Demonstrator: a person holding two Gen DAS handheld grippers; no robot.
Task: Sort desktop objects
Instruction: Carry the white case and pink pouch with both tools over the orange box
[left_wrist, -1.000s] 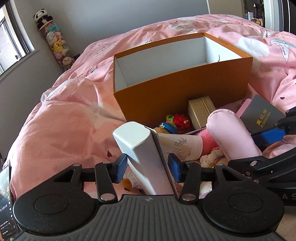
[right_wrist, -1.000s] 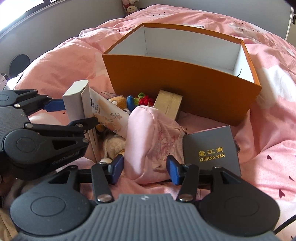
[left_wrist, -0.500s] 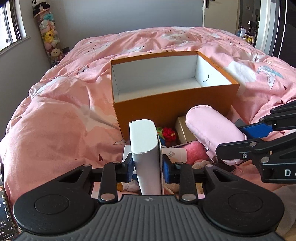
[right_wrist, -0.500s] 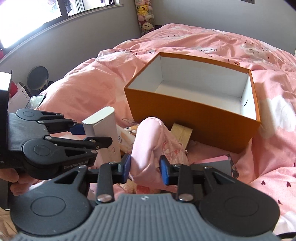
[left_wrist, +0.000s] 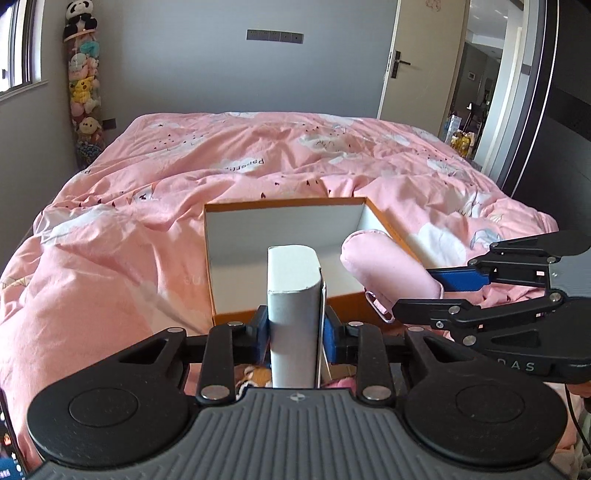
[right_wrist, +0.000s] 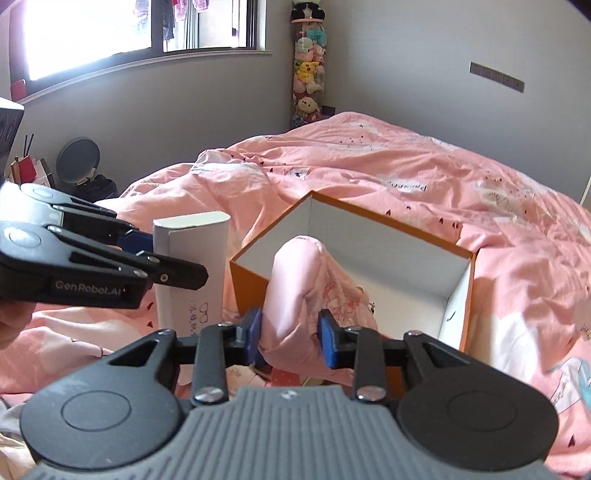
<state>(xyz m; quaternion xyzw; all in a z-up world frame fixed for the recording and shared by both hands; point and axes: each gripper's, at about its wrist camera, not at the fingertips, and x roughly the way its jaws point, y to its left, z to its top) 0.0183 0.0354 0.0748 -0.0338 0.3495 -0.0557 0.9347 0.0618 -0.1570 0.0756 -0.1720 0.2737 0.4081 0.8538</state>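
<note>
The left hand-held gripper (left_wrist: 295, 332) is clamped on a tall white box (left_wrist: 293, 295), its blue pads pressing both narrow sides, and holds it upright in front of the open orange box (left_wrist: 218, 266). In the right wrist view the same white box (right_wrist: 190, 266) stands just left of the orange box (right_wrist: 467, 295), with small printed marks low on its face (too small to read)

The right hand-held gripper (right_wrist: 291, 334) is closed around a soft pink pouch (right_wrist: 299, 280), squeezing the fabric between its blue pads; the pouch rises tilted, its rounded top over the near wall of the orange box. From the left wrist view the pink pouch (left_wrist: 388, 269) sits at the right near corner of the box, overlapping its rim, and a small metal clip (left_wrist: 378, 308) hangs from its underside

The orange box, white inside, rests on a bed covered by a pink duvet (left_wrist: 110, 258). A column of plush toys (left_wrist: 83, 85) stands in the far corner by the grey wall
</note>
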